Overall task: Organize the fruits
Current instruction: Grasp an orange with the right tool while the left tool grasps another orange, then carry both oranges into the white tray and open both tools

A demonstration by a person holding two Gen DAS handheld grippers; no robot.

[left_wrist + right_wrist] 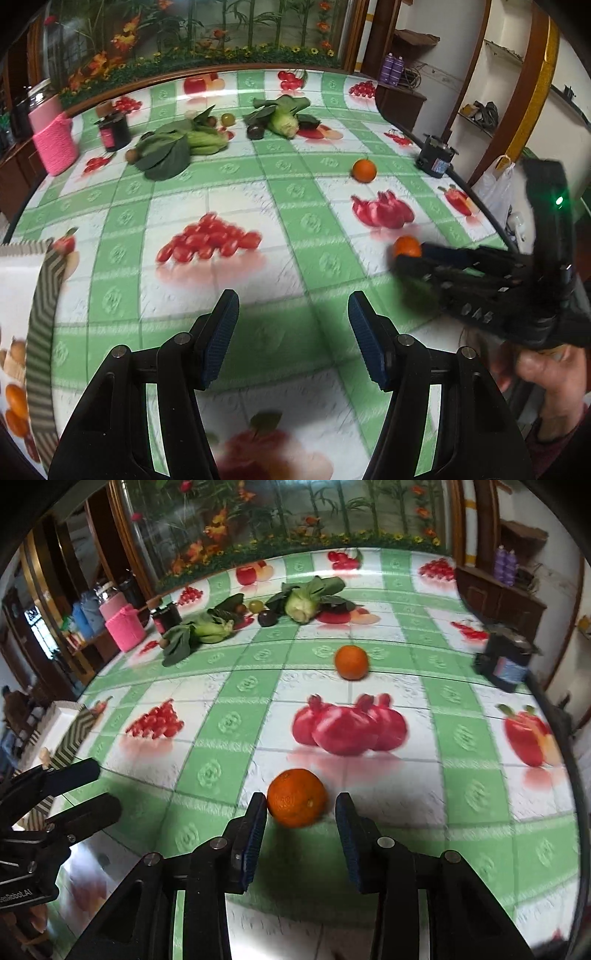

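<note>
The near orange (297,797) sits on the checked tablecloth (236,686), right at the tips of the right tongs (301,812), just off the left pad and with a clear gap to the right one, so the jaws stand wide and grip nothing yet. From the left wrist view the same orange (406,246) peeks out beyond the tip of those right tongs (406,264), low over the cloth. A second orange (351,662) waits further back, well apart, past the printed pomegranates. The left tongs (293,332) hover spread apart over bare cloth, nothing between the pads. At the left edge there is a box with a zigzag-patterned rim (44,314), and a few oranges are already inside it, so I judge that is where the fruit goes. Far back lie leafy greens (199,631), a cabbage-like vegetable (303,603), a dark jar (166,616) and a pink basket (123,627). Now the risk: the orange is round and sits off centre toward the left pad, so a close from here could nudge it forward and send it rolling away instead of seating it. Closing on only the near curve could also squeeze it out. The view is blurred, so exact contact is hard to call.
</note>
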